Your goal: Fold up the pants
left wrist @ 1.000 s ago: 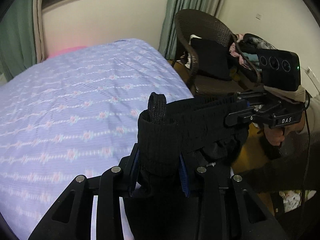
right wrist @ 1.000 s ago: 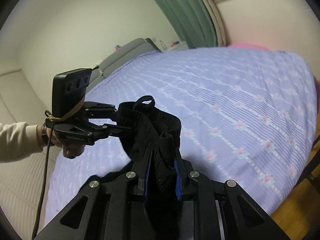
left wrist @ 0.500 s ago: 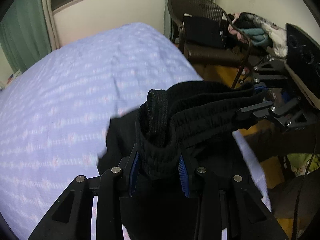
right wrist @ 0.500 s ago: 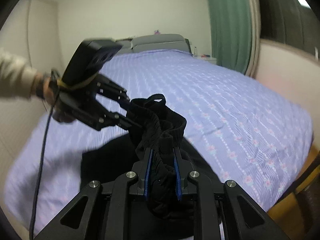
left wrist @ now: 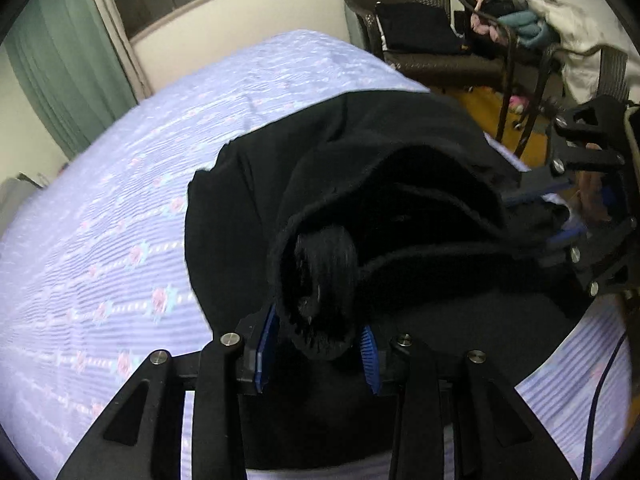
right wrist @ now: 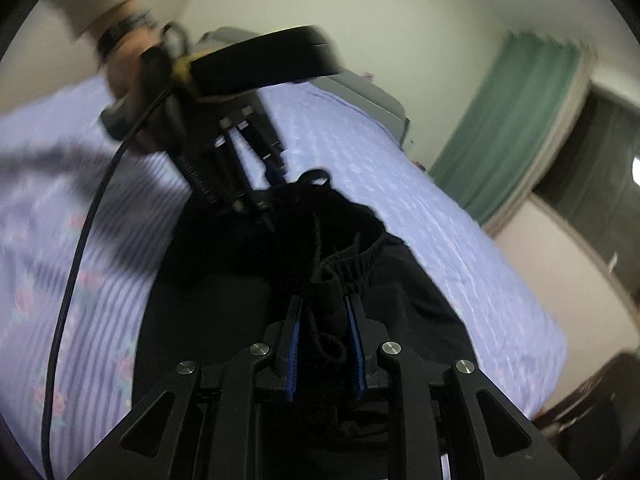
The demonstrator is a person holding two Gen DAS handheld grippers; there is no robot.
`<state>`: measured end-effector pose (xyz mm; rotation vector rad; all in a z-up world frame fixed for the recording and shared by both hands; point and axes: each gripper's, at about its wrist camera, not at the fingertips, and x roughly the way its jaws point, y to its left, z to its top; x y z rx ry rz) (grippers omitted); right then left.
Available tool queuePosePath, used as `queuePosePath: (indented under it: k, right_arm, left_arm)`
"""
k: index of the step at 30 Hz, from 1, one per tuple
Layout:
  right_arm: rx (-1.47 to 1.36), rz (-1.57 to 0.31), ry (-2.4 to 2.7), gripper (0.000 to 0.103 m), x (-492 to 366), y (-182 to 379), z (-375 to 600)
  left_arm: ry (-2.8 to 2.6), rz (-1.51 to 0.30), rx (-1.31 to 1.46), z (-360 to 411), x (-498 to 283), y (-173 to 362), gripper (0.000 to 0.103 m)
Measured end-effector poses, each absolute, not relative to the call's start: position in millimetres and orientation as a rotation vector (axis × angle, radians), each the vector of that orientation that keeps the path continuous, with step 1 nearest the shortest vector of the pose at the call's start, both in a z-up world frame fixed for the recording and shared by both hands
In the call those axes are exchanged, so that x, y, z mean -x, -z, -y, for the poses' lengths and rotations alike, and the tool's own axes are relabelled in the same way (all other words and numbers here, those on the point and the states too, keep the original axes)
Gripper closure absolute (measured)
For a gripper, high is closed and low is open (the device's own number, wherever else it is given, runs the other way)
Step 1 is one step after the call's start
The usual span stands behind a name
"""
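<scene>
Since the earlier frames, the black pants (left wrist: 256, 216) have been lowered onto the lilac bedspread (left wrist: 100, 220), legs spread away from both cameras. Bunched, ribbed waistband is clamped by the left gripper (left wrist: 316, 344) and right gripper (right wrist: 324, 344).

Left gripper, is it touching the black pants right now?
Touching. In the left wrist view, the left gripper has its blue-padded fingers pressed against a bunched fold of the black pants, no gap either side.
</scene>
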<state>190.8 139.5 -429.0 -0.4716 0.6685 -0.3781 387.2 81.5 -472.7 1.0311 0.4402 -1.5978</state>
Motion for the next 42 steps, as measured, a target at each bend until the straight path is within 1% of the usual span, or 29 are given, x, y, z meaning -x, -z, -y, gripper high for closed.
queuePosePath:
  k: [3,6,7,9,12,14,16,18,21,23,25,28,32,34,38,42]
  right_arm:
    - [0.542,-0.701,0.348,0.08,-191,448,-160]
    - [0.572,-0.728,0.343,0.076,-191,458,-170]
    - [0.571,-0.729,0.334,0.072,-190,458,-173]
    - [0.559,-0.733,0.322,0.068,-191,456,-176]
    - [0.559,-0.75,0.33,0.065,-191,455,-179]
    - [0.525,-0.764,0.328,0.063,-191,441,-177]
    - [0.5,-0.761,0.333,0.056,-189,427,-180]
    - [0.46,-0.759,0.339,0.052,-184,409,-179]
    - [0.351,-0.773,0.355,0.051,-178,381,-167]
    - [0.229,-0.809,0.378,0.051,-172,365,-151]
    - [0.12,-0.836,0.409,0.051,-171,356,-138]
    - [-0.042,-0.879,0.447,0.051,-160,351,-107]
    - [-0.182,-0.899,0.46,0.051,-151,347,-68]
    - [-0.188,-0.904,0.454,0.051,-146,350,-58]
    - [-0.171,-0.907,0.433,0.051,-146,337,-34]
    - [-0.145,-0.912,0.406,0.051,-153,323,-12]
  left_arm:
    - [1.574,-0.421,-1.055,-99,-384,482,0.064]
    - [1.558,-0.424,-1.061,-114,-385,489,0.064]
    - [1.551,-0.431,-1.049,-118,-387,489,0.064]
    - [1.541,-0.447,-1.029,-124,-390,489,0.062]
    - [1.519,-0.481,-1.002,-132,-396,482,0.059]
    - [1.498,-0.506,-0.974,-140,-399,472,0.055]
    - [1.477,-0.532,-0.93,-149,-402,457,0.047]
    - [1.442,-0.561,-0.891,-158,-403,444,0.046]
    - [1.383,-0.602,-0.834,-163,-399,424,0.046]
    - [1.34,-0.638,-0.762,-160,-396,411,0.046]
    - [1.277,-0.709,-0.666,-154,-396,402,0.046]
    - [1.182,-0.797,-0.51,-152,-391,393,0.044]
    - [1.035,-0.851,-0.406,-150,-369,398,0.043]
    - [0.961,-0.9,-0.354,-145,-360,403,0.043]
    - [0.879,-1.001,-0.169,-142,-348,412,0.043]
    - [0.811,-1.031,-0.131,-127,-331,427,0.043]
